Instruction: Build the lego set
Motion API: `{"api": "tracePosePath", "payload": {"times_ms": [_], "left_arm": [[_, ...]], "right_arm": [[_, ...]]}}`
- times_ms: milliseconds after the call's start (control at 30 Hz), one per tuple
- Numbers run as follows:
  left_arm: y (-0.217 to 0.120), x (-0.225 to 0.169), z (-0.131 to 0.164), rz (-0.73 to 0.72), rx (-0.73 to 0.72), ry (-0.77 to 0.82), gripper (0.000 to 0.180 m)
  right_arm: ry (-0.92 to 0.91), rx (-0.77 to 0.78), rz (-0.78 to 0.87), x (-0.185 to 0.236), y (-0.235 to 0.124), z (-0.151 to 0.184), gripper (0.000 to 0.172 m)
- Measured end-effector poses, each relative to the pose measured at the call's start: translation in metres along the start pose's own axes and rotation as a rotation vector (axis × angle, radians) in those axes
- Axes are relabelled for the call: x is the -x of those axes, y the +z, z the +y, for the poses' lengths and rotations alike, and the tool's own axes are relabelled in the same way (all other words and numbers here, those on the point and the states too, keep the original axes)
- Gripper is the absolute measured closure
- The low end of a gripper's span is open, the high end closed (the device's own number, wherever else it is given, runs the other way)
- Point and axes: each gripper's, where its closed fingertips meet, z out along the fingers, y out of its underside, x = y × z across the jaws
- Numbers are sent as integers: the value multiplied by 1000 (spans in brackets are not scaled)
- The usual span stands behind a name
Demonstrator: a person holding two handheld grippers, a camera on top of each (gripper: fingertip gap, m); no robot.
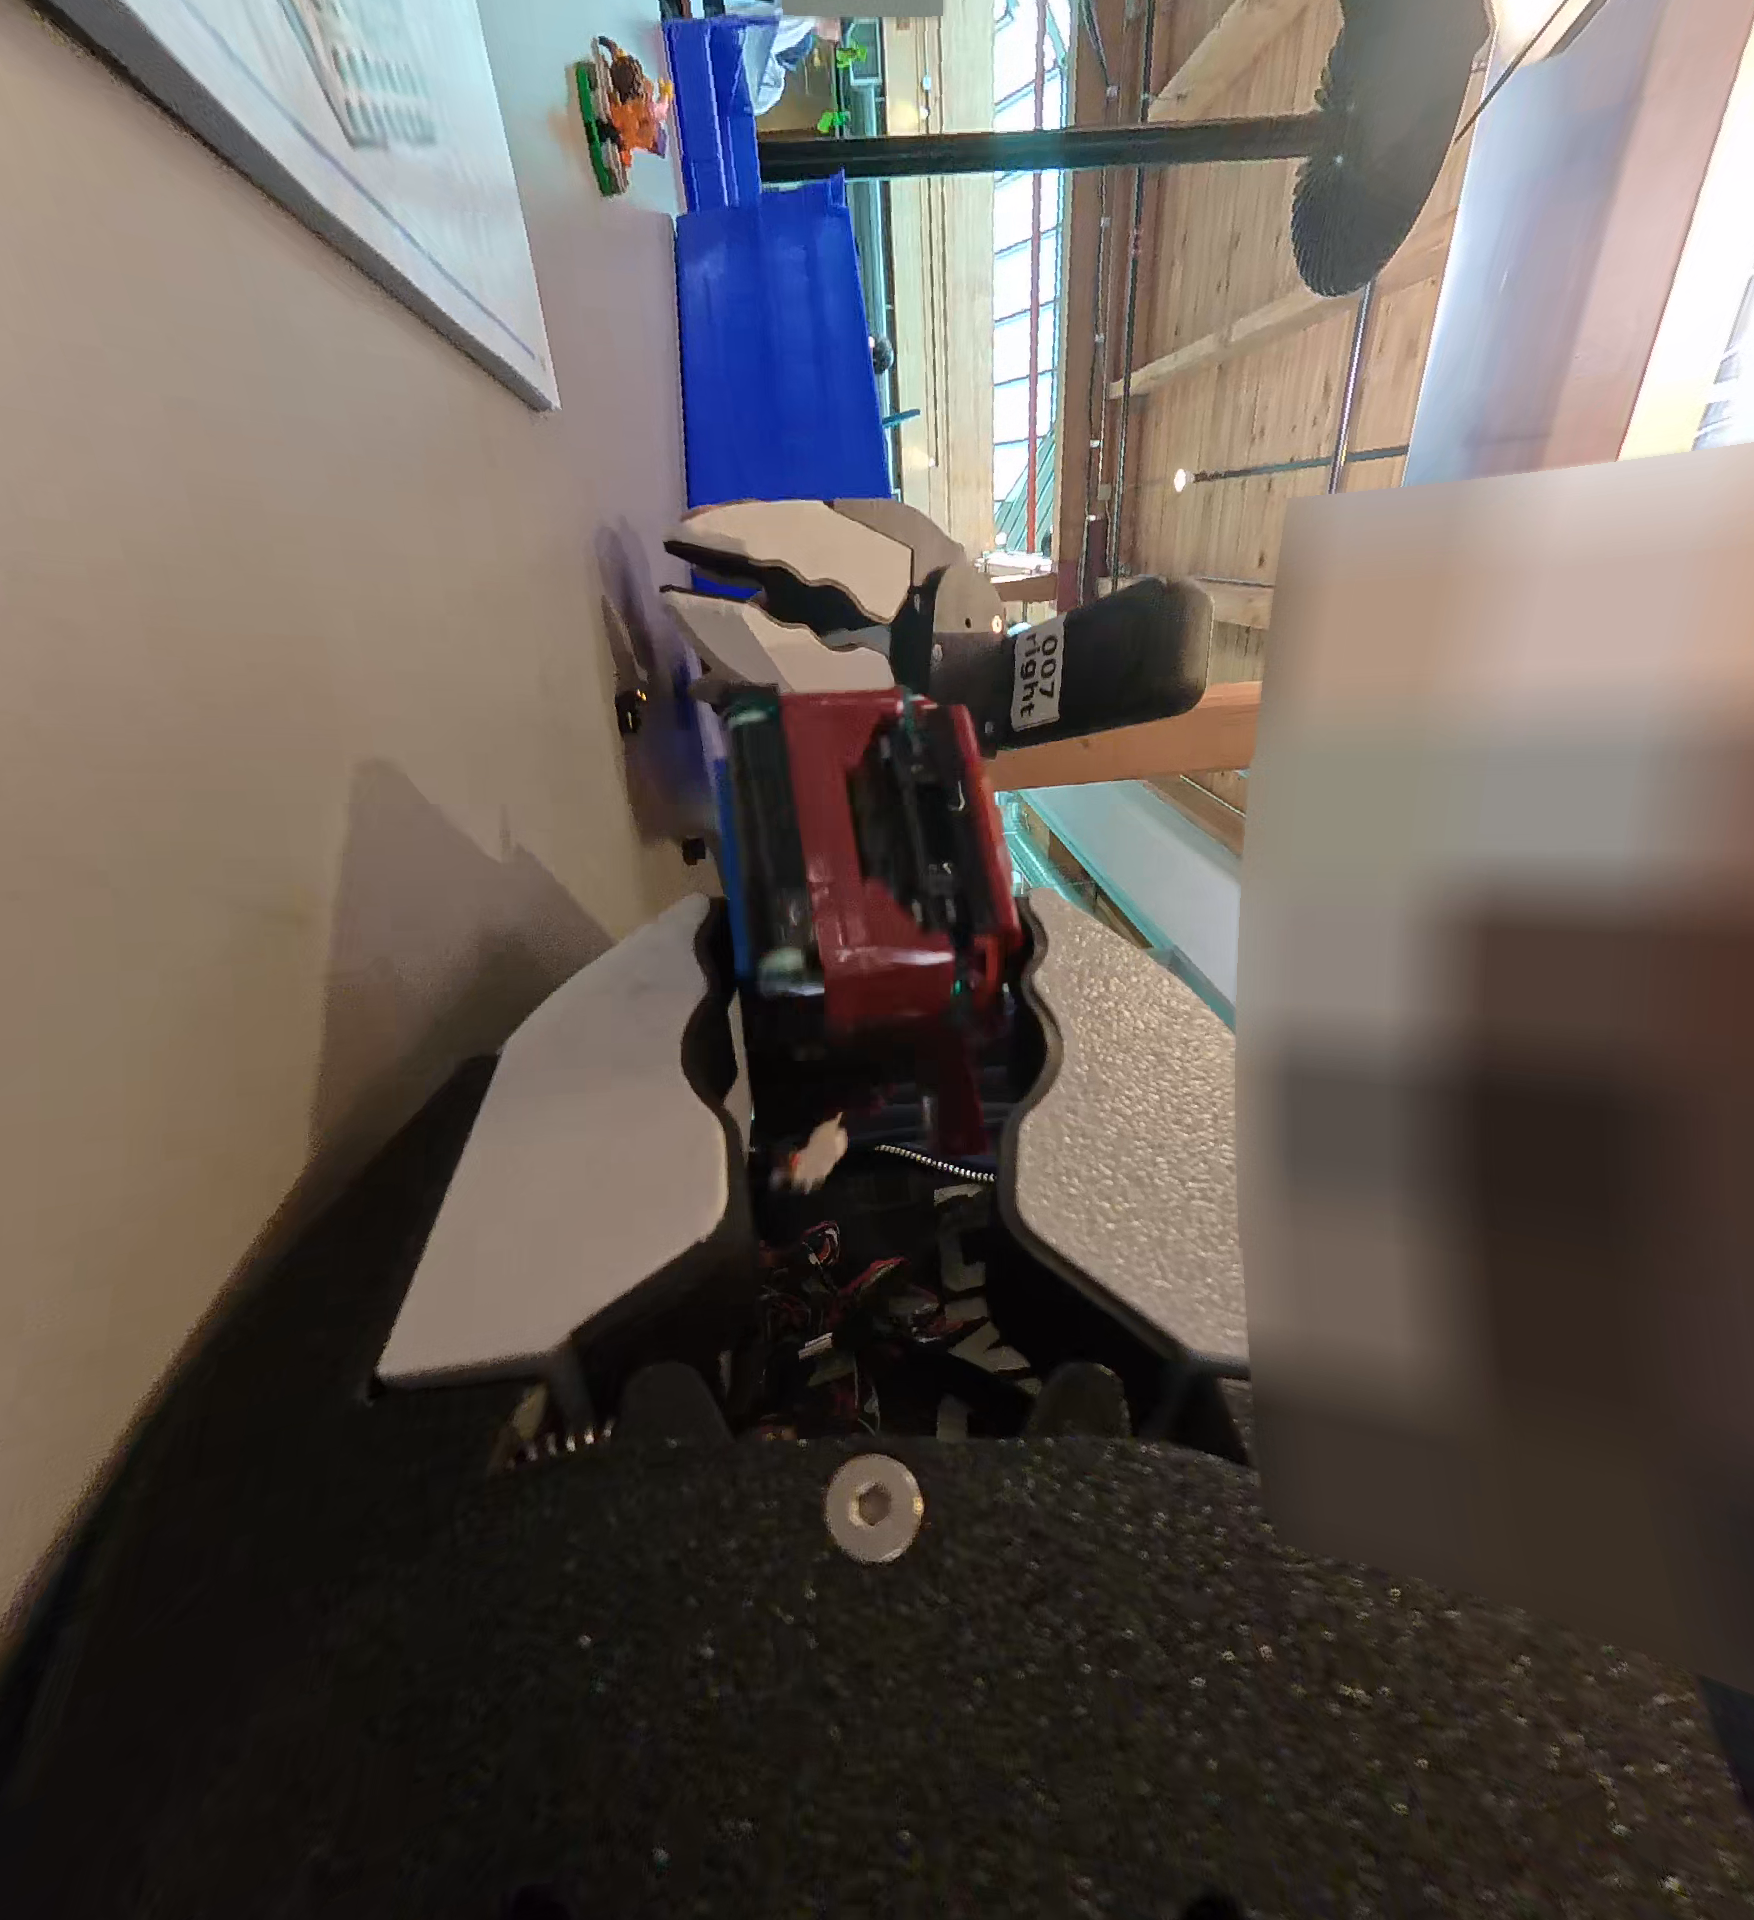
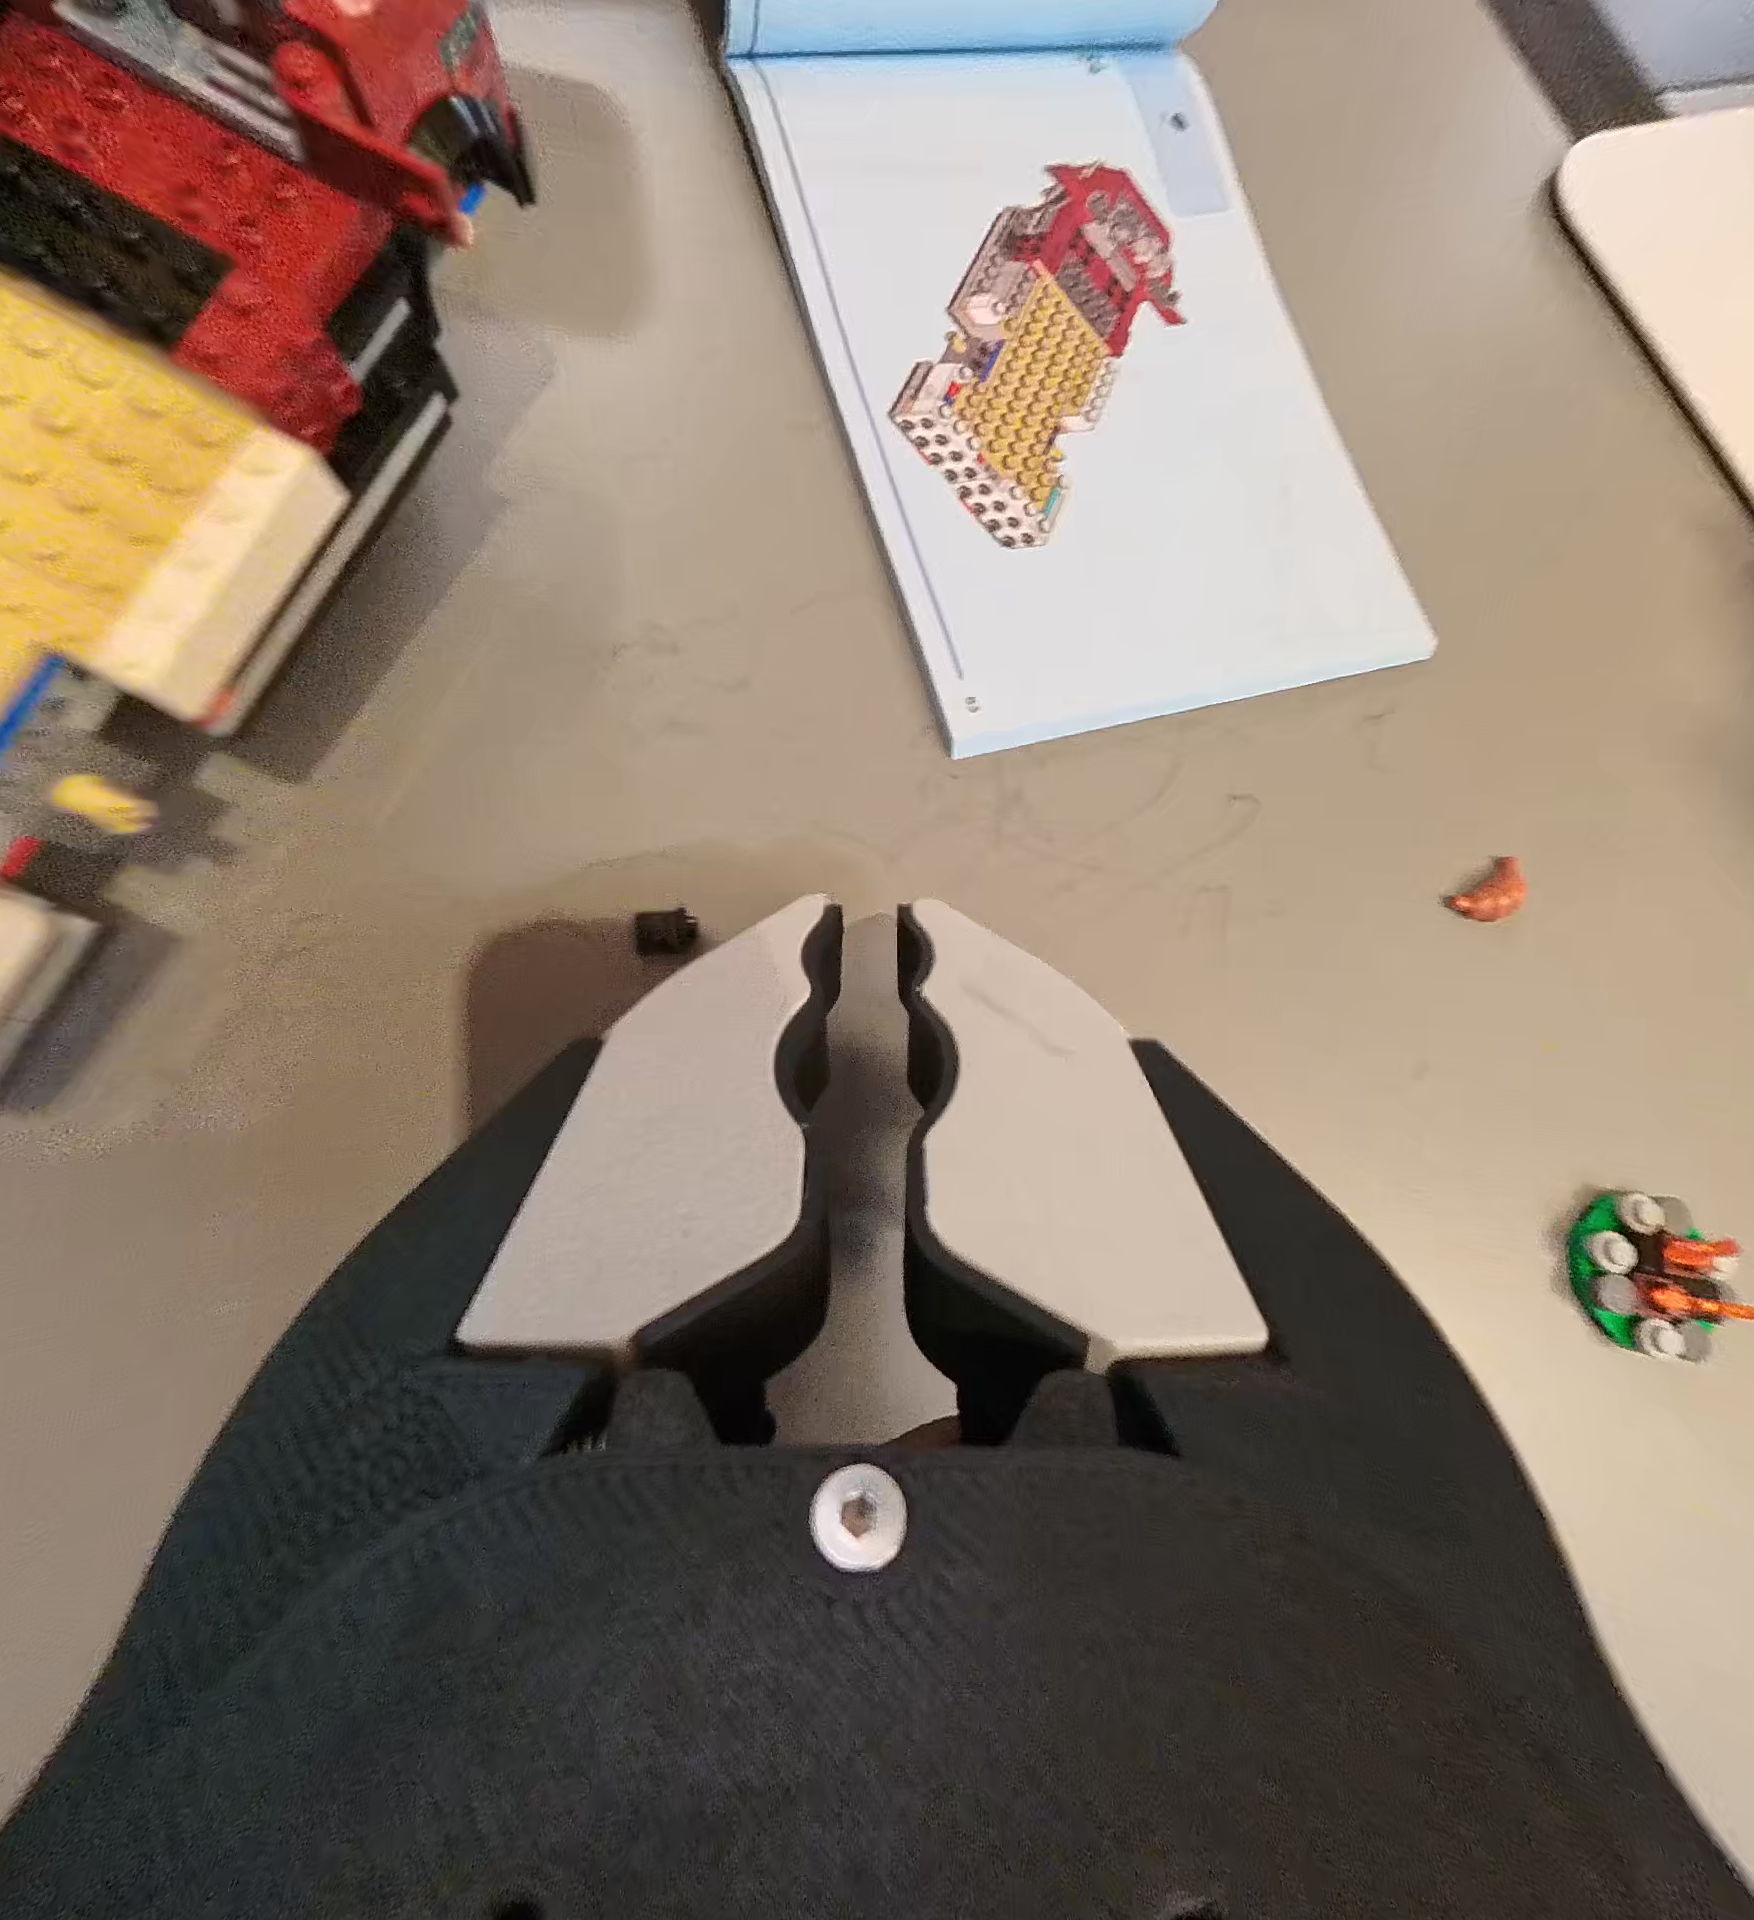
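Left gripper (image 1: pixel 868 935) clamps red-and-black toy brick vehicle (image 1: pixel 868 862) between both fingers. Right gripper (image 2: pixel 869 920) nearly closed, empty, over grey table (image 2: pixel 644 675); small black brick piece (image 2: pixel 665 930) just beside left fingertip; open booklet (image 2: pixel 1060 416) ahead, bare tabletop between.

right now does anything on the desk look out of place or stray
Yes: loose bits lie scattered on the table: a tiny black piece beside the right gripper, and an orange-brown piece off alone to its right.
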Motion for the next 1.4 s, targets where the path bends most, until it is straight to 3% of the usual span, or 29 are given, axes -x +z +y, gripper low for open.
{"api": "tracePosePath", "payload": {"times_ms": [200, 533, 800, 1000, 1233, 1400], "left_arm": [[2, 2, 8, -16, 33, -1, 130], [3, 6, 0, -46, -2, -6, 130], [-11, 6, -34, -51, -244, -52, 130], [-30, 6, -56, -55, -501, -81, 131], [-29, -14, -50, 16, -634, -102, 131], [-20, -26, -37, 60, -670, -111, 131]], "right_arm": [[29, 62, -40, 10, 4, 0, 160], [52, -32, -144, 59, -2, -34, 145], [-195, -294, 70, 97, -20, -76, 132], [-497, -377, 226, 138, -30, -76, 126], [-776, -341, 459, 142, -20, -69, 112], [-919, -368, 631, 144, -26, -84, 116]]}}
